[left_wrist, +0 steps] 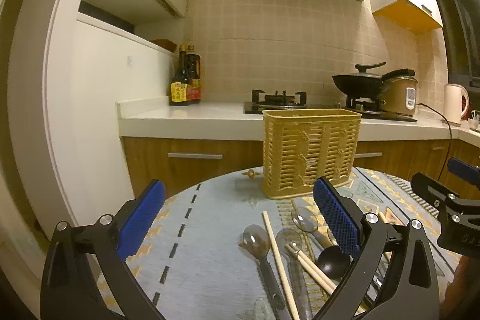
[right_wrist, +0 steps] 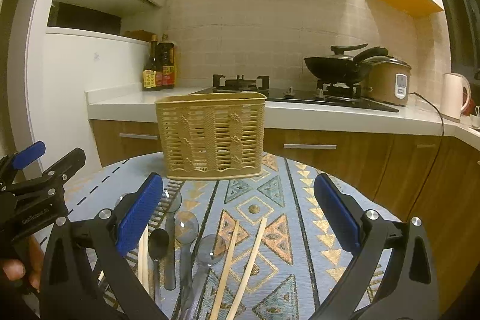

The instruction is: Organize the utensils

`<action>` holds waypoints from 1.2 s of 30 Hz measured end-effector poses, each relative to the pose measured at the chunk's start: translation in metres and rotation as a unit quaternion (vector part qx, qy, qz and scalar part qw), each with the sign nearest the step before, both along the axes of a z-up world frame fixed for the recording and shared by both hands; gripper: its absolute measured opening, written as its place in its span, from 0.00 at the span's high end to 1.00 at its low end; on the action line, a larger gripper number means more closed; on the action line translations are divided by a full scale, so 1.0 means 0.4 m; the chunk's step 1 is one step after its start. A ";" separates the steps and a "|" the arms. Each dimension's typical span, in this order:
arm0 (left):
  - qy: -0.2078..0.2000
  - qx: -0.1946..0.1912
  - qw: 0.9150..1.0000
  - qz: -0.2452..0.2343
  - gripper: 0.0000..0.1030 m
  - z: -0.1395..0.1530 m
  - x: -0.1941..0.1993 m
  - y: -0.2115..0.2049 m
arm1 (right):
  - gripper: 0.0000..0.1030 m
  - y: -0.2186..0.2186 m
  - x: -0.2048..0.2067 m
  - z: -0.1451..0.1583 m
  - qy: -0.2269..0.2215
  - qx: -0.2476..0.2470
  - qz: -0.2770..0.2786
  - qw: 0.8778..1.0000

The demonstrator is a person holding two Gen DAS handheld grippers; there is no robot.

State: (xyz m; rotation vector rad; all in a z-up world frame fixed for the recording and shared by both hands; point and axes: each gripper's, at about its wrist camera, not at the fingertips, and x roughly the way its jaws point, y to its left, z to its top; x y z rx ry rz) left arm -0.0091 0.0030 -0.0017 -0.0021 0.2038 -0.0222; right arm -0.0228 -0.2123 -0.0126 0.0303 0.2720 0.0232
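Both tongs spread apart, gripping nothing: left tongs (left_wrist: pixel 240 218), right tongs (right_wrist: pixel 238 212). Utensils (right_wrist: pixel 192 248) lying at 6 o'clock below them; basket (right_wrist: pixel 211 135) at 12 o'clock.

A tan slatted plastic holder (right_wrist: pixel 211 135) stands upright in the centre of the frame, at the far edge of the patterned cloth. In the lower part of the frame lie loose utensils: several clear spoons (right_wrist: pixel 186 225) with grey handles, a black spoon (right_wrist: pixel 159 240), and pale wooden chopsticks (right_wrist: pixel 250 263) lying lengthwise, some crossing the spoons.
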 end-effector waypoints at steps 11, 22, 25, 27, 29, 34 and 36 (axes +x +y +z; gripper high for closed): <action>0.003 0.001 1.000 -0.002 0.07 -0.003 -0.001 -0.003 | 0.06 -0.002 0.002 -0.003 0.003 0.003 0.006 1.000; 0.008 0.003 1.000 -0.005 0.07 -0.009 0.004 -0.007 | 0.06 -0.004 0.000 -0.003 0.005 0.003 0.013 1.000; 0.008 0.002 1.000 -0.005 0.07 -0.011 0.006 -0.007 | 0.06 -0.003 0.000 -0.004 0.006 0.002 0.015 1.000; 0.009 0.002 1.000 -0.006 0.07 -0.011 0.006 -0.007 | 0.06 -0.002 -0.002 -0.005 0.005 0.001 0.015 1.000; 0.012 0.002 1.000 -0.006 0.07 -0.012 0.009 -0.008 | 0.06 -0.001 -0.004 -0.005 0.005 0.000 0.016 1.000; 0.013 0.000 1.000 -0.006 0.07 -0.014 0.009 -0.007 | 0.06 0.000 -0.003 -0.003 0.006 0.001 0.017 1.000; 0.013 0.000 1.000 -0.006 0.07 -0.015 0.008 -0.007 | 0.06 0.000 -0.002 -0.002 0.006 0.001 0.017 1.000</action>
